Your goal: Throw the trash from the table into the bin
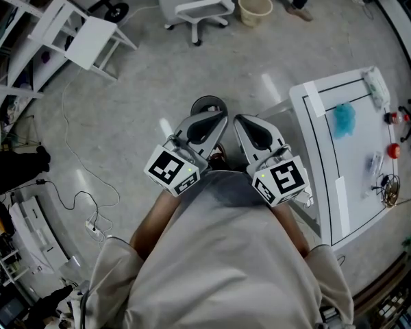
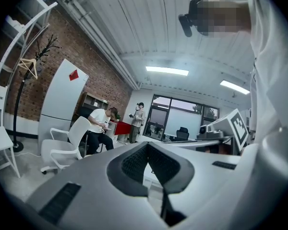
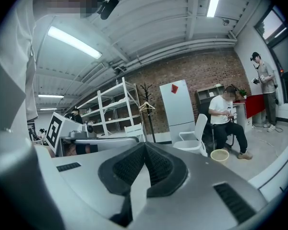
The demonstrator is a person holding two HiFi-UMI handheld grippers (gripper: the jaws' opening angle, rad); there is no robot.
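A person holds the left tool (image 1: 207, 115) and the right tool (image 1: 250, 125) side by side close to the chest, the jaws of both closed on nothing. The blue crumpled trash (image 1: 343, 119) lies on the white counter (image 1: 353, 170) to the right, apart from both tools. The pale bin (image 1: 255, 8) stands on the floor beside a white office chair (image 1: 195, 2), well apart from the counter.

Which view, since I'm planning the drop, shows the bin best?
Head view: the bin shows whole from above, mouth open, beside the office chair. The right gripper view shows it small and far; the left gripper view shows none of it.
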